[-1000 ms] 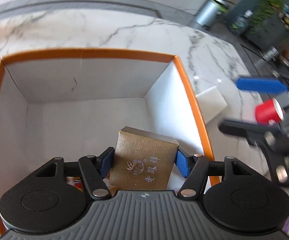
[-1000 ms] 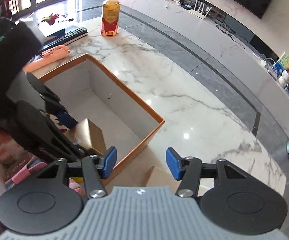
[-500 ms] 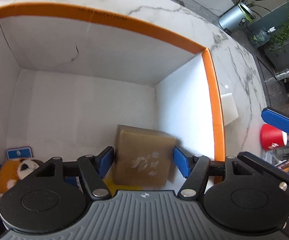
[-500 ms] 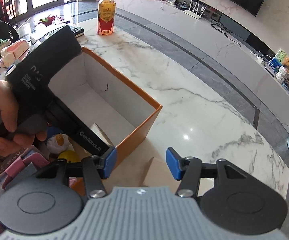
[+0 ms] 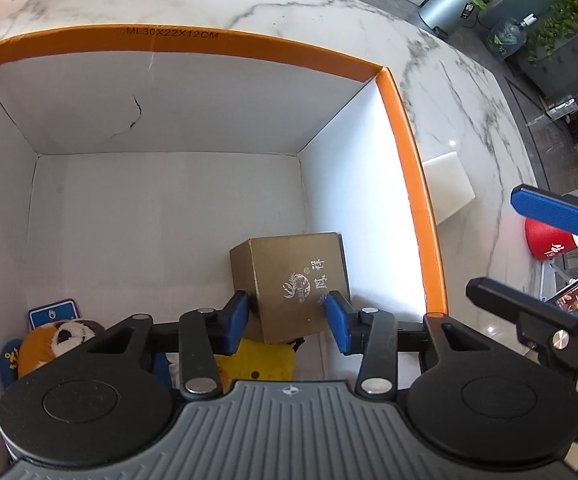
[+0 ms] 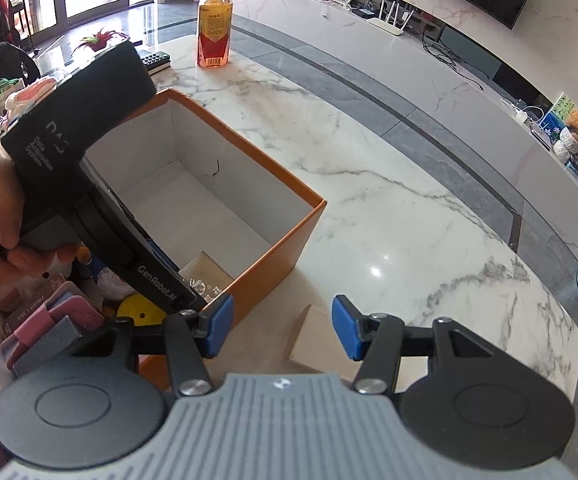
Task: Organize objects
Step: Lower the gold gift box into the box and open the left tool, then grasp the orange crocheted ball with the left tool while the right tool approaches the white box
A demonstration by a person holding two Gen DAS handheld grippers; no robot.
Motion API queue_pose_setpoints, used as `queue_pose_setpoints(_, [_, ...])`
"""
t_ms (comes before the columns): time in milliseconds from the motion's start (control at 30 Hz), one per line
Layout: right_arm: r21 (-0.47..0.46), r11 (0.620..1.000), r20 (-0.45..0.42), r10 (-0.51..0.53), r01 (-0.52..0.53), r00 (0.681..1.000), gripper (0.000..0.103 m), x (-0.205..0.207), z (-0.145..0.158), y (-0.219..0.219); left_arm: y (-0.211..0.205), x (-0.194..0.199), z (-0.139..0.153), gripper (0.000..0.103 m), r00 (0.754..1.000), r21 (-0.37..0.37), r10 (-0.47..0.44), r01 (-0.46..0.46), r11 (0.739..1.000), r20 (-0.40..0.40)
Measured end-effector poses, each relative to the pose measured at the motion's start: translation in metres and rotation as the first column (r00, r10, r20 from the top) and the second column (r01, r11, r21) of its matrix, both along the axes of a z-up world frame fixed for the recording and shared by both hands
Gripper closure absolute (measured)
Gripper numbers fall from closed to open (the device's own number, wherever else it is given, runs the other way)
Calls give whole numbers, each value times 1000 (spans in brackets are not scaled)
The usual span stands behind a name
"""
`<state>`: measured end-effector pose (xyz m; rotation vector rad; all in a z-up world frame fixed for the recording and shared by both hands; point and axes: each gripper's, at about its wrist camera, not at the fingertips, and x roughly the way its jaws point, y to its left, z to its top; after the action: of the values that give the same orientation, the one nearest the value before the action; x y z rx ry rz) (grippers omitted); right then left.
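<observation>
One small gold cardboard carton (image 5: 295, 280) inside the orange-rimmed white box (image 5: 413, 184), near its right wall, between the left gripper (image 5: 287, 318) fingers, barely parted. Probably light, rigid, smooth-faced; best gripped across opposite flat sides. Right gripper (image 6: 283, 326) fingers apart, empty.

A white marble bench (image 6: 369, 216) with grey veins carries everything. Directly on it stands an open orange box (image 6: 285, 240) with white inner walls. Beyond the box's far corner stands a bottle of amber drink (image 6: 213, 26) with a red label, and a black remote (image 6: 155, 60) lies near it. A pale flat block (image 5: 447, 186) lies just beside the box's right wall.
</observation>
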<state>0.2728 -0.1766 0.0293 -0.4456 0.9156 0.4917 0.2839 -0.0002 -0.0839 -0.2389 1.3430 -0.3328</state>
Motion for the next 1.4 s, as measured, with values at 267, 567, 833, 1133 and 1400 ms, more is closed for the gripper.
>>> queue_pose_setpoints(267, [24,1000,-1,-2,2,1000,46,-13,9,-8,-10,-25,37,54,985,54,-88,81,995,147])
queue_pose_setpoints(567, [31,999,-22,-30,31,999,58,-36,8,-33,-82,-74,85,59,834,227,-423,362,904,353])
queue_pose_setpoints(833, [52,998,-41,-37,39,998,68,-63,-6,-68,-137,-91,67,62,720,331,-630,542,772,292])
queue_pose_setpoints(1133, [93,992,-86,-76,84,993,67,-77,-39,-113,-177,-91,13,56,583,445,-801,687,575,136])
queue_pose_setpoints(1400, [126,988,-123,-72,87,990,59,-69,-58,-131,-197,-83,-18,49,510,523,-860,728,443,19])
